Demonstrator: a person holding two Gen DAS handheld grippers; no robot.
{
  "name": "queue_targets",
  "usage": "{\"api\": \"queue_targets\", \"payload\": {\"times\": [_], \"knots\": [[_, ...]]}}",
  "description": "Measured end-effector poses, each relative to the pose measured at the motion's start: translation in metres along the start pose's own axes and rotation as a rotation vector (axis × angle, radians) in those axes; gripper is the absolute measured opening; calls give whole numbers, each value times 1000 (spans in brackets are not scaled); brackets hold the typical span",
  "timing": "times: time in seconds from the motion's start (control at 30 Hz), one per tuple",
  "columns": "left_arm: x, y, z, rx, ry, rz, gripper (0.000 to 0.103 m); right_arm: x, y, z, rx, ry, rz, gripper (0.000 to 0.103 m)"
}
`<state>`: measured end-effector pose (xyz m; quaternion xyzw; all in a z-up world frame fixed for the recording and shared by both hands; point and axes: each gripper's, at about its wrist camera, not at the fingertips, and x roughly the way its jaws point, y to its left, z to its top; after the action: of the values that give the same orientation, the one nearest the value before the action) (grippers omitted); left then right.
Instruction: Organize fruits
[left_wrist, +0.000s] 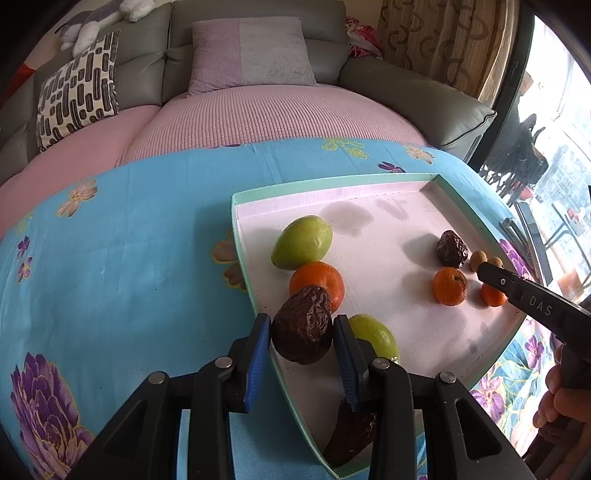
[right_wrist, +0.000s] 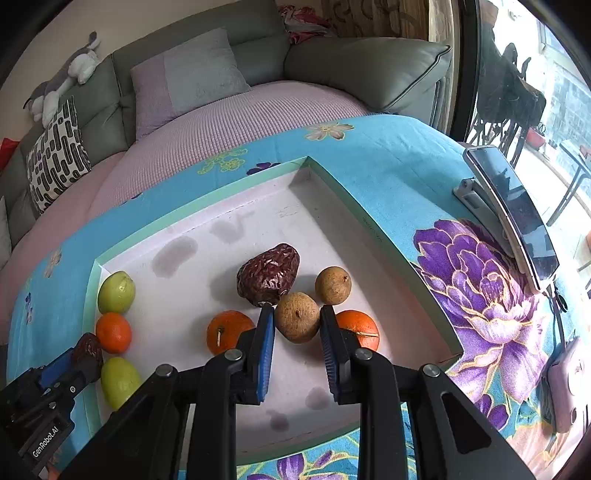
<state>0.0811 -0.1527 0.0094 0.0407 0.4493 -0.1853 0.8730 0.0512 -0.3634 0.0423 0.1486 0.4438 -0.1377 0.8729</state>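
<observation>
A white tray with a teal rim lies on a blue flowered cloth. My left gripper is shut on a dark wrinkled date above the tray's near left edge. Just beyond it lie a green fruit, an orange and a second green fruit. Another date lies under the gripper. In the right wrist view my right gripper is shut on a brown longan. Around that longan sit a date, a second longan and two oranges.
A phone on a stand and a pink device stand on the cloth right of the tray. A grey sofa with a pink cover and cushions runs behind the table. A person's hand grips the right tool's handle.
</observation>
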Motion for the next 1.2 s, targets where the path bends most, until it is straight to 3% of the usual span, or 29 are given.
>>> {"api": "queue_targets", "payload": {"times": [0.33,0.47,0.67,0.87,0.97,1.0,1.1,1.2], "knots": [[0,-1,1,10,7,6,39,1,1,0,-2,3,-2,26],[0,-1,1,10,7,20,51,1,0,0,0,4,0,26],[-1,3,1,-2,15,21,52,1,1,0,-2,6,-1,27],[-8,6,4,-14,-1,29,62,-3,3,2,-5,-11,-4,55],[-15,12,7,-24,-21,43,74,-5,4,2,-10,-12,-8,59],[-17,15,7,-34,-27,53,80,-5,5,2,-12,-12,-5,65],[-22,30,8,-70,-42,109,89,-6,10,2,-33,-19,-9,77],[-26,50,8,-118,-61,186,98,-8,19,2,-68,-23,0,78]]}}
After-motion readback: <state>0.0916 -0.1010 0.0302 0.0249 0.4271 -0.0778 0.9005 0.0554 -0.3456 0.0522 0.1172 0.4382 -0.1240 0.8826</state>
